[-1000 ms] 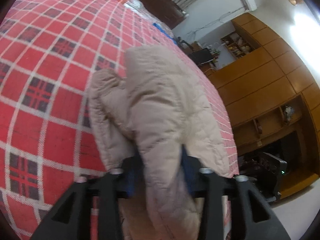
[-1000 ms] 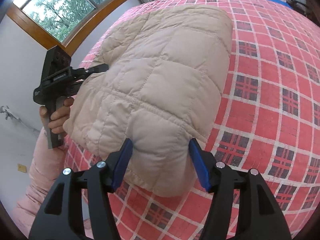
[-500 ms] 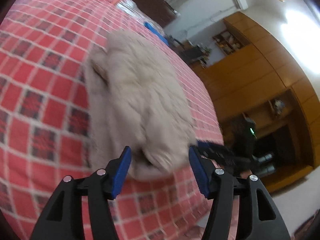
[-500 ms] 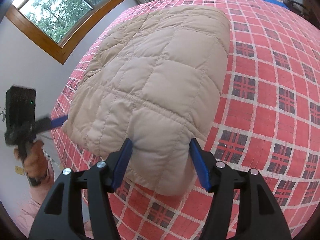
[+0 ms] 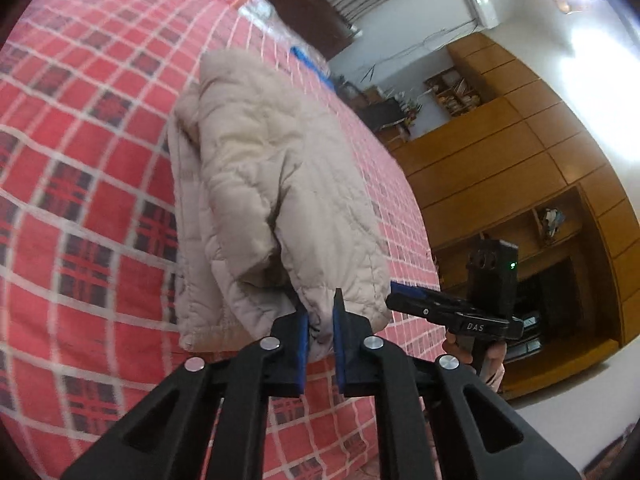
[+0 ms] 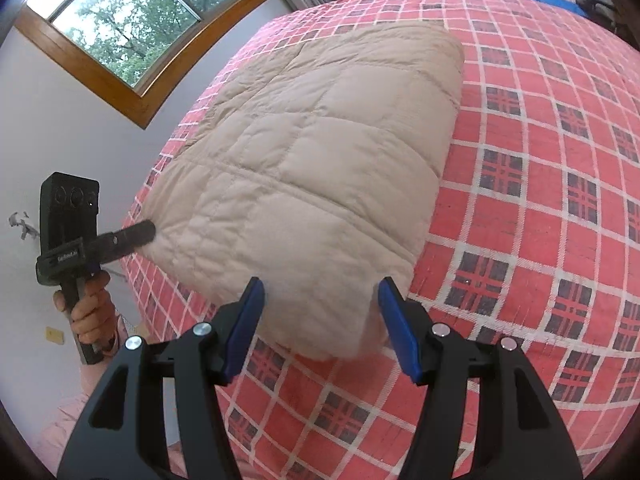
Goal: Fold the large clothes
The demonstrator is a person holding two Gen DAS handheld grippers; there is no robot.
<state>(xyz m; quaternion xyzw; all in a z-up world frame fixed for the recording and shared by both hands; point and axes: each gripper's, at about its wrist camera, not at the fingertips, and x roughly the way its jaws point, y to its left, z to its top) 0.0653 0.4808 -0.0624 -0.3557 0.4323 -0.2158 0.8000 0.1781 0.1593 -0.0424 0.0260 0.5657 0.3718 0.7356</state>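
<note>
- The left gripper [image 5: 320, 330] is pinching the near corner of the beige quilted jacket [image 5: 276, 200] between its nearly closed blue pads [image 5: 339, 344], probably to lift that edge for a fold.
- The right gripper [image 6: 320, 330] is standing spread wide, gripping nothing, the jacket's other near corner sitting between its pads, seemingly ready to clamp.
- Ahead of both grippers, the folded jacket is lying on the red plaid bedspread [image 6: 560, 200].
- To the right gripper's left, the person's hand [image 6: 90, 308] is holding the left gripper's handle upright, its fingers reaching sideways into the jacket.
</note>
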